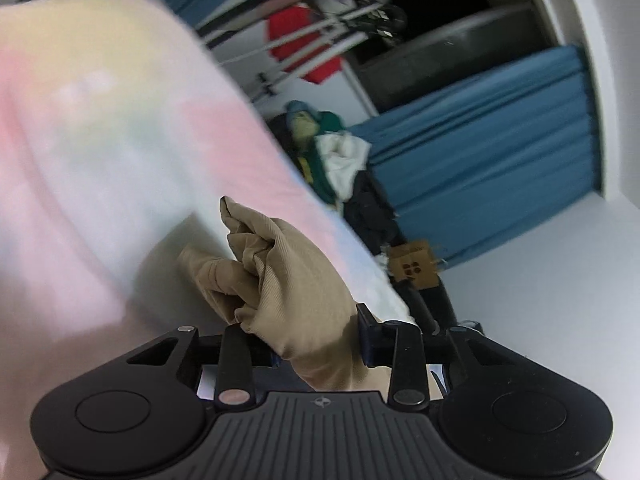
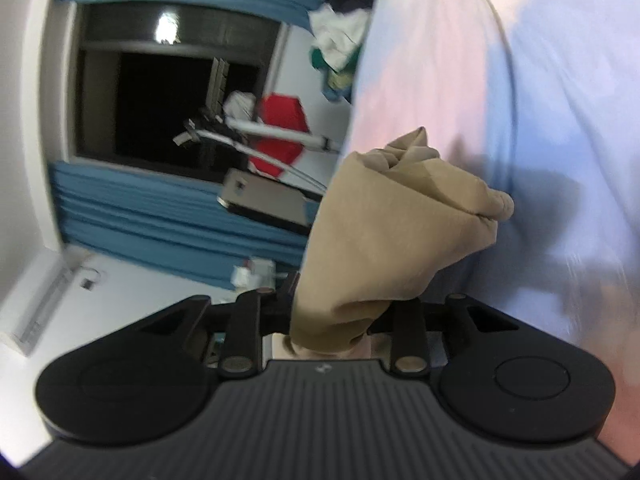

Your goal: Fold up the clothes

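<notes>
1. Tan twill cloth fills the mouth of each claw; the left gripper is clamped on a bunched fold of the tan garment, and the right gripper is likewise closed around another bunch of it; the fingertips themselves are buried in fabric, so the grip is read from the cloth emerging between the linkages.
2. Both holds look like corner or edge grips, probably so the garment can be lifted, spread and laid flat before a fold is made; the bunches stand up from the claws rather than hanging, which suggests both grippers are tilted, though blur makes the angle uncertain.
3. Just behind the tan cloth lies a pastel tie-dye fabric, pink, blue and pale yellow; seen from the right wrist it fills that side; whether it is a sheet or another garment I cannot tell.
4. Farther off, a clothes pile of white, green and dark pieces waits, presumably still to be folded.
5. Farthest, a red garment hangs on a white drying rack, with blue curtains beside a dark window.
</notes>
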